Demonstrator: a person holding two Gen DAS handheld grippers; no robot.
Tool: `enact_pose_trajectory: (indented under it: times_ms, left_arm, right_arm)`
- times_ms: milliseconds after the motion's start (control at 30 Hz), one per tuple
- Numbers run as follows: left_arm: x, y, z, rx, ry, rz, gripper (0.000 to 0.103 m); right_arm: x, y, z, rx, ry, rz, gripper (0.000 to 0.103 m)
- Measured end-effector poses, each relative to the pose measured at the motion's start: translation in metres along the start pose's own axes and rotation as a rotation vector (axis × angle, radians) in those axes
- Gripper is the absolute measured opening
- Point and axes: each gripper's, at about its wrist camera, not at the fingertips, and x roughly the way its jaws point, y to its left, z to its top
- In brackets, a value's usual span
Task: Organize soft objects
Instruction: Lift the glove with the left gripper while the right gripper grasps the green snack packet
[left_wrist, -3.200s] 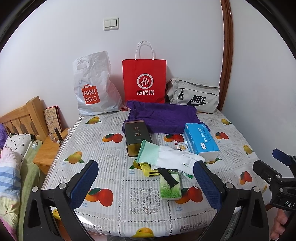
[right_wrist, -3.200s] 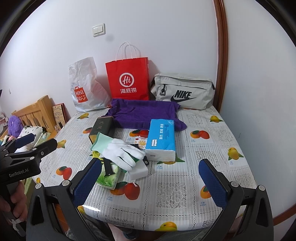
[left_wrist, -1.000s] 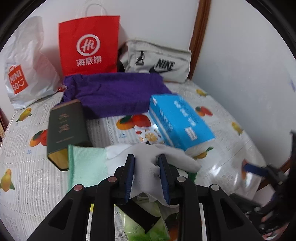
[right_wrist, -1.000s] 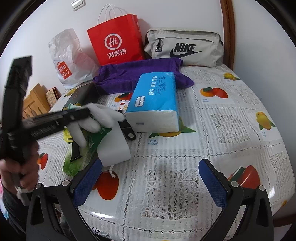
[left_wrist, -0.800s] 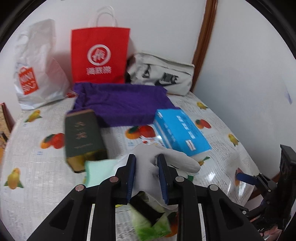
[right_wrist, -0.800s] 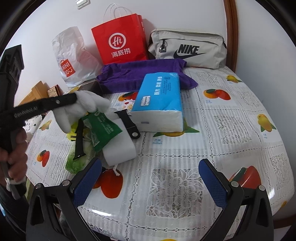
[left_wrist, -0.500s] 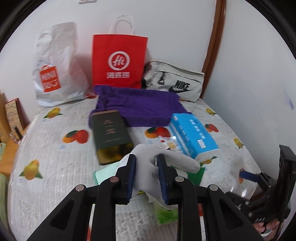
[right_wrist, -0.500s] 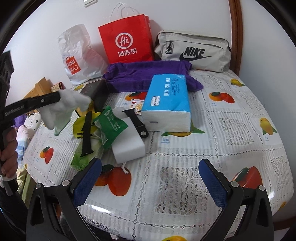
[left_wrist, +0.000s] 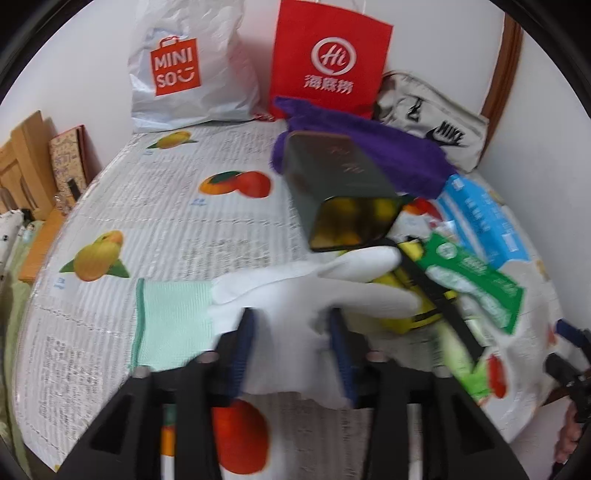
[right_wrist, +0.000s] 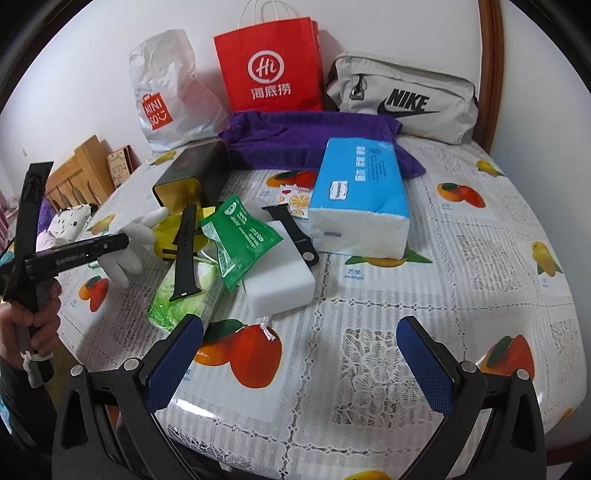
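My left gripper (left_wrist: 291, 321) is shut on a white glove (left_wrist: 295, 291) with a mint-green cuff, held just above the left side of the table; the glove also shows in the right wrist view (right_wrist: 129, 240). My right gripper (right_wrist: 299, 343) is open and empty over the table's front edge. A purple towel (right_wrist: 314, 136), a blue tissue pack (right_wrist: 362, 192), a white sponge block (right_wrist: 280, 273) and a green wipes packet (right_wrist: 236, 236) lie on the fruit-print tablecloth (right_wrist: 461, 295).
A dark green tin box (left_wrist: 332, 184), a black watch strap (right_wrist: 184, 254) and a yellow pouch (right_wrist: 166, 236) lie in the pile. A Miniso bag (right_wrist: 166, 92), a red paper bag (right_wrist: 273, 66) and a Nike pouch (right_wrist: 402, 96) stand along the back wall.
My left gripper has carried the glove off the pile, to the left and down toward the tablecloth. The right gripper has stayed open and nearly still.
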Motion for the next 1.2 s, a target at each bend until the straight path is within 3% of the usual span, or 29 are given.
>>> enact_pose_trajectory:
  times_ms: [33,67,233,333,367,600,700,767,833,1067,1200]
  left_arm:
    - [0.001,0.002,-0.001,0.007,-0.013,0.034,0.065]
    - [0.001,0.003,-0.003,0.010,-0.029,0.051,0.072]
    - [0.004,0.012,-0.005,0.043,-0.066,0.108,0.086]
    - [0.020,0.016,-0.005,0.057,-0.015,0.124,0.087]
    - [0.025,0.018,-0.006,0.051,0.001,0.119,0.092]
    - [0.027,0.025,-0.005,0.037,-0.016,0.076,0.094]
    - [0.026,0.024,-0.005,0.044,-0.037,0.073,0.077]
    - [0.024,0.025,-0.003,0.041,-0.045,0.057,0.048]
    - [0.023,0.026,-0.002,0.042,-0.044,0.045,0.040]
    - [0.023,0.028,-0.003,0.041,-0.053,0.029,0.039]
    - [0.023,0.029,-0.003,0.037,-0.052,0.018,0.039]
  right_arm:
    - [0.002,0.001,0.000,-0.001,0.005,0.000,0.103]
    - [0.005,0.001,0.000,-0.003,0.013,-0.001,0.103]
    - [0.015,0.003,0.001,-0.006,0.037,-0.002,0.103]
    - [0.019,0.006,0.002,-0.010,0.039,0.015,0.103]
    - [0.020,0.007,0.003,-0.014,0.038,0.023,0.103]
    - [0.025,0.014,0.021,-0.040,0.016,0.049,0.103]
    - [0.026,0.024,0.034,-0.089,-0.008,0.050,0.103]
    - [0.030,0.034,0.044,-0.146,-0.022,0.043,0.103]
    - [0.036,0.041,0.052,-0.195,-0.025,0.030,0.102]
    - [0.068,0.062,0.068,-0.346,0.030,0.007,0.092]
    - [0.082,0.065,0.069,-0.396,0.095,-0.002,0.078]
